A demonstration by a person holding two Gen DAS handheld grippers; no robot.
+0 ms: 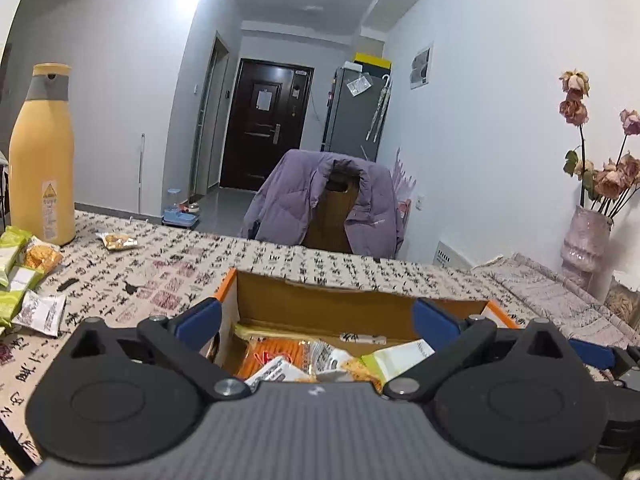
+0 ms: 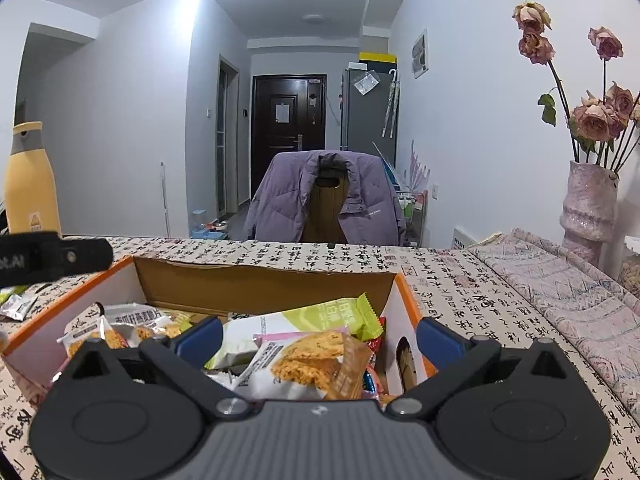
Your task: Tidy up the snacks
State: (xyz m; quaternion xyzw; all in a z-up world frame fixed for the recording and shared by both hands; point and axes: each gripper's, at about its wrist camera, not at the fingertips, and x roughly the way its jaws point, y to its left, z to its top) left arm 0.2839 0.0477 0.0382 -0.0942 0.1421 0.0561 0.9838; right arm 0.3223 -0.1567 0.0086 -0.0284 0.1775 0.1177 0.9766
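Both the left gripper point(image 1: 316, 322) and right gripper point(image 2: 318, 338) hover tilted slightly downward over the orange-edged cardboard box point(image 2: 256, 280) of snack packets point(image 2: 316, 360), jaws spread wide, gripping nothing.

Blue fingers point(image 2: 200, 338) flank an orange-edged brown cardboard box point(image 2: 260, 284) of green, white, pink and orange snack packets point(image 2: 316, 360). Ahead of the fingers, the surface point(image 2: 460, 292) wears a cream cloth printed with black and red calligraphy. Farther ahead hangs a purple jacket point(image 2: 288, 200), with a yellow, grey-banded bottle point(image 1: 42, 160) left and dusty-pink roses point(image 2: 596, 116) in a pink vase right.
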